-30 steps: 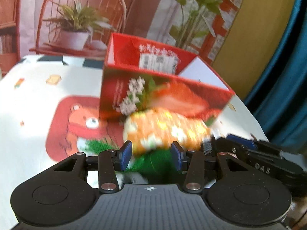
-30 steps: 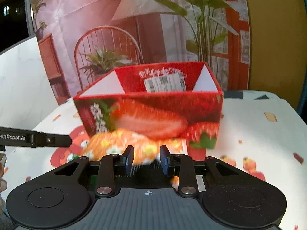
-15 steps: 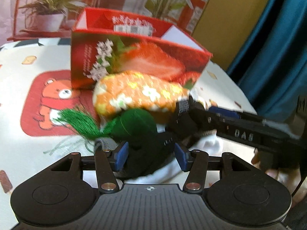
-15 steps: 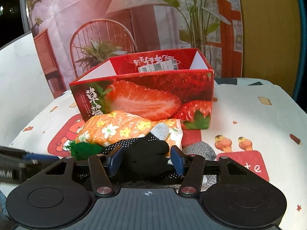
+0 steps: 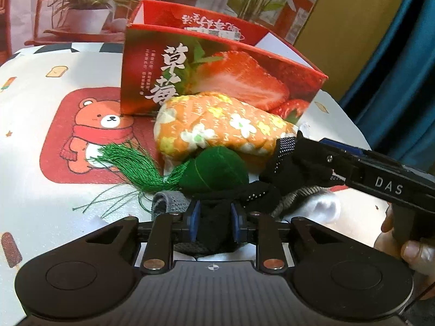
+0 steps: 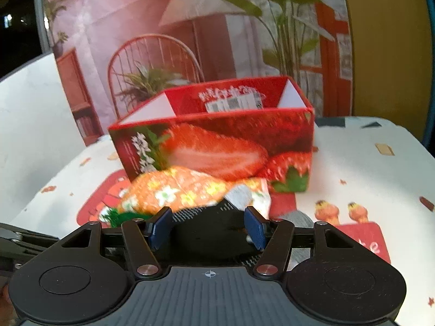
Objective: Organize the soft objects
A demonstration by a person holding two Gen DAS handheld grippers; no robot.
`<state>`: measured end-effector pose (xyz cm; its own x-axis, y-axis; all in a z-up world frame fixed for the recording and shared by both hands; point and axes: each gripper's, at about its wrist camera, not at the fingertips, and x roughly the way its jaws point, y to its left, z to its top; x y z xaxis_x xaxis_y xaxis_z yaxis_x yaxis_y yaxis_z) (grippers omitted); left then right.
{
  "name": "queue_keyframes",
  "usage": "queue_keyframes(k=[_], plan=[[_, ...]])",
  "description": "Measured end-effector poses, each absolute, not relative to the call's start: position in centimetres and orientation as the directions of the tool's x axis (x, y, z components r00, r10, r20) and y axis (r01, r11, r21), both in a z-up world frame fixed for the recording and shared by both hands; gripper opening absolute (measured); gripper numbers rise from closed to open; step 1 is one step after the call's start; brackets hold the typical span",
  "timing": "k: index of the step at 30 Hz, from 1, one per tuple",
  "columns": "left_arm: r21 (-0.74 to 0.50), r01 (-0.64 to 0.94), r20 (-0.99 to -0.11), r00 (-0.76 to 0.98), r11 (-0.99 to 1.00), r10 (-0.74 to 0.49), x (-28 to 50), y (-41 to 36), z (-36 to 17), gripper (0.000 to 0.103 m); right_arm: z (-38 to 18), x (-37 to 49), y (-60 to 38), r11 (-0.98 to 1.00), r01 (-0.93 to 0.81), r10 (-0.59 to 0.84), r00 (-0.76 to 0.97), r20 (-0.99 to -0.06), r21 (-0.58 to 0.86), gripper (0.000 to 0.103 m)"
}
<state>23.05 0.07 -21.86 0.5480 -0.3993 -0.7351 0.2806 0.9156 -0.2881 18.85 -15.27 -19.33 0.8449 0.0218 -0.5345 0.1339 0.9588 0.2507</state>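
A pile of soft things lies in front of a red strawberry box. An orange flowered pouch leans on the box, with a green leaf plush and its green tassel below it. My left gripper is shut on a black dotted glove at the near end of the pile. My right gripper is open around the other end of the black glove; it also shows in the left wrist view. The box is open at the top.
A grey sock and a white sock lie under the glove. The tablecloth has a bear print. A plant backdrop stands behind the table, and a blue curtain hangs at the right.
My left gripper has moved closer and shut on the black glove. My right gripper has opened wider and lifted a little.
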Motion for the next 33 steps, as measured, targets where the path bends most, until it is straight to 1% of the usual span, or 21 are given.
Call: queue_keyframes(k=[6, 8, 13, 14, 15, 16, 18, 20, 22, 25, 28, 31, 33], plan=[[-0.303, 0.274, -0.740, 0.536, 0.913, -0.406, 23.2, 0.2, -22.4, 0.026, -20.7, 19.3, -15.3, 0.948, 0.149, 0.042, 0.818, -0.574, 0.281, 0.057], [-0.313, 0.268, -0.743, 0.530, 0.911, -0.410, 23.4, 0.3, -22.6, 0.028, -21.1, 19.4, -15.5, 0.942, 0.155, 0.049, 0.814, -0.579, 0.298, 0.059], [-0.329, 0.259, -0.741, 0.525, 0.908, -0.419, 23.4, 0.4, -22.8, 0.029, -21.8, 19.4, -16.0, 0.926, 0.167, 0.070, 0.806, -0.588, 0.339, 0.060], [-0.332, 0.258, -0.741, 0.525, 0.907, -0.420, 23.4, 0.4, -22.8, 0.030, -21.8, 19.4, -16.0, 0.923, 0.163, 0.080, 0.806, -0.587, 0.348, 0.057], [-0.333, 0.257, -0.741, 0.524, 0.907, -0.420, 23.4, 0.5, -22.8, 0.030, -21.8, 19.4, -16.0, 0.921, 0.157, 0.089, 0.806, -0.586, 0.357, 0.051], [-0.336, 0.257, -0.742, 0.521, 0.906, -0.422, 23.4, 0.5, -22.7, 0.031, -21.8, 19.3, -16.0, 0.920, 0.149, 0.100, 0.805, -0.584, 0.363, 0.048], [-0.349, 0.255, -0.744, 0.510, 0.902, -0.432, 23.5, 0.7, -22.5, 0.041, -21.7, 19.3, -15.8, 0.923, 0.145, 0.100, 0.803, -0.587, 0.356, 0.039], [-0.376, 0.243, -0.733, 0.512, 0.894, -0.448, 23.5, 1.3, -22.1, 0.056, -21.6, 19.2, -15.8, 0.922, 0.147, 0.102, 0.801, -0.590, 0.359, 0.033], [-0.404, 0.244, -0.707, 0.529, 0.882, -0.470, 23.3, 1.9, -21.5, 0.061, -21.6, 19.1, -16.0, 0.917, 0.153, 0.103, 0.801, -0.590, 0.368, 0.029], [-0.383, 0.290, -0.694, 0.537, 0.877, -0.481, 22.8, 1.4, -20.8, 0.062, -21.5, 19.0, -16.1, 0.913, 0.157, 0.105, 0.801, -0.589, 0.376, 0.026], [-0.347, 0.348, -0.707, 0.512, 0.871, -0.487, 22.4, -0.2, -20.9, 0.062, -21.4, 19.0, -15.8, 0.918, 0.156, 0.099, 0.800, -0.591, 0.365, 0.024], [-0.291, 0.365, -0.737, 0.504, 0.885, -0.450, 22.3, -1.4, -21.7, 0.060, -21.4, 18.9, -15.9, 0.916, 0.158, 0.100, 0.800, -0.591, 0.369, 0.024], [-0.276, 0.347, -0.755, 0.499, 0.896, -0.425, 22.5, -1.6, -22.2, 0.059, -21.4, 18.8, -15.9, 0.914, 0.158, 0.103, 0.800, -0.591, 0.373, 0.024]])
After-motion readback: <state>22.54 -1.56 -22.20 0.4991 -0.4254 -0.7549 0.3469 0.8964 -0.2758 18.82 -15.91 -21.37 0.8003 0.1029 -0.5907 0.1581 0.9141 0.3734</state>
